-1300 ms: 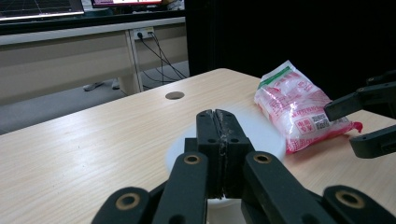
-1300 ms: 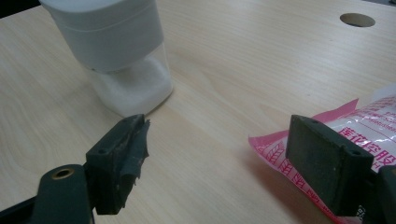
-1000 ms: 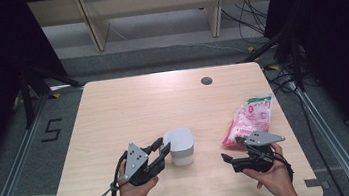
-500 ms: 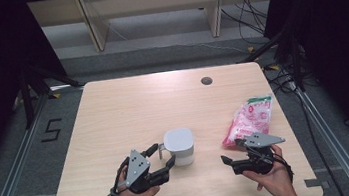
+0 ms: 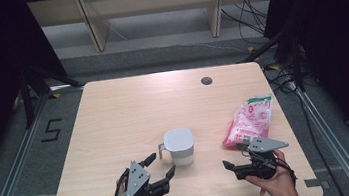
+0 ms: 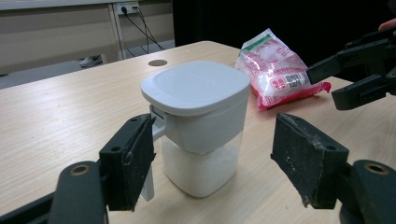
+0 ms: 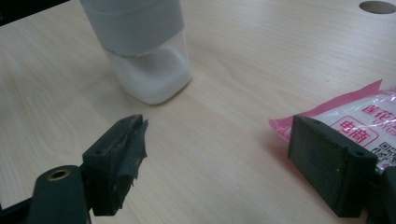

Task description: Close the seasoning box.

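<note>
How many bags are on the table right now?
1: the pink bag lies near the table's right edge, just beyond the right gripper and right of the white jar. No others visible.

My right gripper (image 7: 215,163) is just sitting w/ jaws wide apart, nothing btwn them — clear container (image 7: 144,51) of white powder up ahead on the table (image 7: 261,60), pink bag (image 7: 364,116) right behind my right-hand jaw.

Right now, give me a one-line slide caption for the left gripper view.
Left tool, open, faces the white-lidded container on the table; pink bag behind.
</note>
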Motion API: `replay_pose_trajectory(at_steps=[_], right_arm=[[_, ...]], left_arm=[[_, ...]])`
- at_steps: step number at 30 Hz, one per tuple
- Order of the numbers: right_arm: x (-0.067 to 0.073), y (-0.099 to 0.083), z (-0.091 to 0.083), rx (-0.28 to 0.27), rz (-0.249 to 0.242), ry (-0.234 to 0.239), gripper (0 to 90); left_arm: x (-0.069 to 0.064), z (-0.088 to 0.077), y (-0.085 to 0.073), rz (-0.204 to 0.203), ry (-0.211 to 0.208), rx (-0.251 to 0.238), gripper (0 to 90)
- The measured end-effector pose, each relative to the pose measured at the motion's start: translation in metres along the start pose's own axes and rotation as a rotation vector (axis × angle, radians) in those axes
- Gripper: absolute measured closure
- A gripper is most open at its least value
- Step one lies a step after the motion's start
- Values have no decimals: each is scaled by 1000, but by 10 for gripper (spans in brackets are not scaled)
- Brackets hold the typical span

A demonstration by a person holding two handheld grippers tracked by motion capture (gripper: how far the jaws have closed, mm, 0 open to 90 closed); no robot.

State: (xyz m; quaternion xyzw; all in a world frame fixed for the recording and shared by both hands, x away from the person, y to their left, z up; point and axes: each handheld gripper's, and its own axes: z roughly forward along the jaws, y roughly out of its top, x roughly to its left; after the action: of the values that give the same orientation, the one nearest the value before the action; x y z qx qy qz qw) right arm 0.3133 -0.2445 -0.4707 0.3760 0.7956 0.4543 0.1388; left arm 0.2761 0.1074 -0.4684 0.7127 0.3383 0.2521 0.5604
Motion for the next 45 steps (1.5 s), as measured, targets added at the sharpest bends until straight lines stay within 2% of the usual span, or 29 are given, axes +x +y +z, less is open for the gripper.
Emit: replay_pose_trajectory(at_steps=[2,3,4,5,6,7,8,9,10,11,13,14,15,16,18,19,20,22,24,25,27,28,31,32,33,35,38,41,45], right_arm=[[0,-2,0,-1,-16,2,200],[2,-4,0,11,-11,17,200],[0,-4,1,-2,-42,21,200],[1,-5,-1,12,-31,18,200],[4,-7,-1,7,-13,22,201],[3,-7,-2,15,-34,26,201],[5,-9,-3,13,-18,19,201],[4,-10,-2,11,-39,37,201],[8,-11,-4,24,14,38,201],[4,-12,-3,15,-34,43,202],[7,-16,-3,33,-8,37,203],[5,-17,-1,33,-40,59,204],[7,-19,-1,38,-20,52,205],[5,-19,0,34,-53,48,206],[6,-20,0,40,-27,40,206],[10,-21,-3,56,2,59,206],[7,-22,-1,47,-37,73,207],[8,-23,-1,44,-42,83,207],[8,-24,-2,45,-54,79,206],[9,-25,-2,55,-39,93,206],[10,-27,-2,49,-60,87,206],[12,-28,-3,57,-41,70,206],[11,-29,-2,72,-71,107,206],[11,-29,-2,72,-71,107,206],[14,-31,-3,57,-57,77,206],[13,-31,-3,64,-66,97,207],[15,-32,-5,78,-50,86,209],[13,-33,-4,65,-75,91,209],[13,-34,-5,72,-63,92,209]], left_arm=[[-1,-2,-2,15,2,19,282],[-3,-2,-3,1,7,18,279],[-3,-3,-4,8,5,18,277],[-5,-4,-5,-13,8,11,276],[-5,-5,-7,-8,1,2,275],[-5,-6,-8,-3,4,7,274],[-5,-8,-9,-10,10,2,274],[-5,-9,-10,-6,10,2,272],[-6,-9,-12,-8,13,7,271],[-7,-10,-13,-17,20,14,270],[-8,-10,-16,-14,17,16,265],[-9,-9,-18,-19,14,15,263],[-10,-8,-18,-34,20,4,262],[-11,-7,-19,-39,27,1,258],[-13,-6,-20,-34,30,4,256],[-15,-5,-20,-33,24,6,256],[-14,-5,-21,-19,21,10,255],[-15,-7,-22,-8,30,22,252],[-18,-7,-25,-24,26,24,251],[-20,-7,-27,-35,28,16,251],[-22,-8,-30,-26,27,26,249],[-23,-8,-30,-25,27,29,248],[-24,-9,-32,-27,29,28,246],[-24,-9,-32,-27,29,28,246],[-24,-10,-32,-26,30,28,245],[-24,-10,-32,-30,33,29,244],[-22,-12,-32,-27,38,42,243],[-20,-13,-32,-32,49,43,239],[-18,-14,-32,-24,48,43,237]])
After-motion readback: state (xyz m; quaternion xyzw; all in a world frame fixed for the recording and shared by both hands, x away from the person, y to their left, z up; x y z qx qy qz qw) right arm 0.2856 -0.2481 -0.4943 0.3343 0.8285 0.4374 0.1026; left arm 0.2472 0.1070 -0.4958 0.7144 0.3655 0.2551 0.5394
